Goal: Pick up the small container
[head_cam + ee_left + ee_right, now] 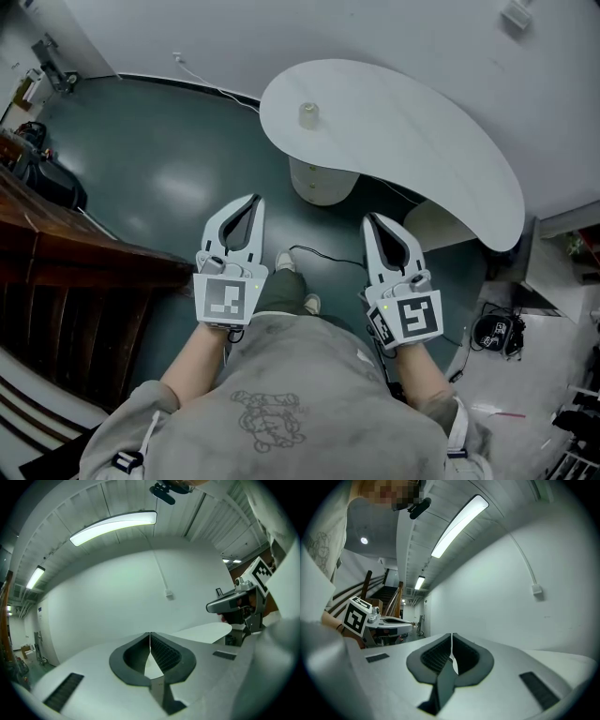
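A small pale container (pixel 308 115) stands upright on the white curved table (pixel 422 141), near its left end. Both grippers are held close to the person's chest, well short of the table. My left gripper (pixel 255 200) is shut with nothing between its jaws; in the left gripper view (pixel 150 634) the tips meet and point at the white wall. My right gripper (pixel 367 219) is shut and empty too, its tips touching in the right gripper view (pixel 452 635). The container shows in neither gripper view.
The table rests on a round pale pedestal (pixel 321 180) over a dark green floor (pixel 169 169). A black cable (pixel 323 255) runs across the floor by the person's shoes. A wooden stair rail (pixel 66 253) is at left, and headphones (pixel 497 333) lie at right.
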A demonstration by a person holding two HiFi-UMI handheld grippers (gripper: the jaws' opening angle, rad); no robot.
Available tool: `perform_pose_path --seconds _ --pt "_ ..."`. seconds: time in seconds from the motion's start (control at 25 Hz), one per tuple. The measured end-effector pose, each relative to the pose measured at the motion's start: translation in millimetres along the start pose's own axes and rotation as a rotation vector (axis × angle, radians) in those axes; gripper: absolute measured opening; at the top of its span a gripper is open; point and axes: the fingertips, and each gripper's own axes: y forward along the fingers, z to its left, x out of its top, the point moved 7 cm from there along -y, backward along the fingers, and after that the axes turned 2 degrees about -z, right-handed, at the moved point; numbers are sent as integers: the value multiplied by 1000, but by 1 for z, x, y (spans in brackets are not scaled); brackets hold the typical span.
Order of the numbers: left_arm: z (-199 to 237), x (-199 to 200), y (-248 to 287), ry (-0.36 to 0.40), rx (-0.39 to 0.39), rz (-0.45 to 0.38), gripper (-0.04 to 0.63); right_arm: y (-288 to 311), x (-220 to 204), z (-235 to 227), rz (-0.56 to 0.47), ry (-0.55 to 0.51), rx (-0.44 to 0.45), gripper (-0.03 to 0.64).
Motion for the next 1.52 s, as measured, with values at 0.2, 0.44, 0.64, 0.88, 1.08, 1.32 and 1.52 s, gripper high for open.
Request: perform_pose_path --seconds 0.2,0.44,0.64,0.88,1.08,1.32,1.52 --pt "-1 -5 12 8 -5 -16 18 11 -7 -5 -1 -6 16 32" --pt "6 -17 37 -2 -10 -25 18 35 -12 -19 -8 -29 18 32" --pt "18 -28 70 -44 -34 -23 18 67 -21 -31 11 -35 16 32" --pt "45 -45 113 -58 -68 14 18 116 -33 -40 49 -17 8 32" --pt "67 -60 147 -58 -108 36 18 155 -45 -50 85 6 -17 32" --pt "98 -70 192 -59 -160 37 18 205 -51 -59 116 19 -51 32" --pt "126 -75 240 -52 -216 38 18 250 -53 -75 144 31 -99 32"
